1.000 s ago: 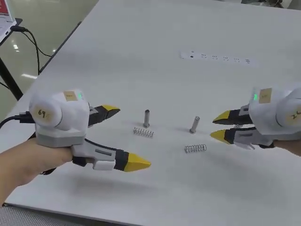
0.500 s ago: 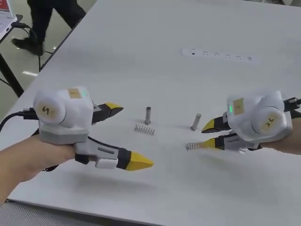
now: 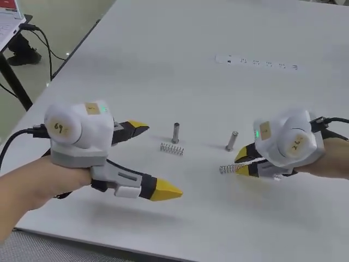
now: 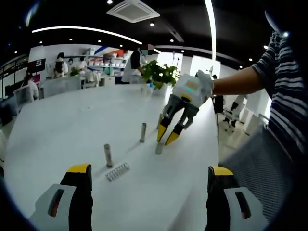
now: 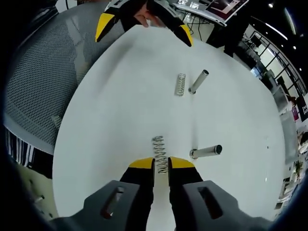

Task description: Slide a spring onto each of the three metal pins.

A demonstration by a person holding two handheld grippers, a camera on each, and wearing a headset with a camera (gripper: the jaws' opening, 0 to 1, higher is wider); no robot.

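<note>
**Right gripper point(image 5: 161, 163) has come down onto a spring point(image 5: 159, 149)**

Jaws narrow, pinching one end of that spring, near an upright pin point(image 3: 232, 141). Left gripper point(image 3: 159, 159) hovers over the table point(image 3: 218, 33), jaws wide. Second spring point(image 3: 172, 148) lies just beside the other pin point(image 3: 175, 132).

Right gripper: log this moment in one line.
right gripper: shut on spring | left gripper: open | other spring: on table beside pin
</note>
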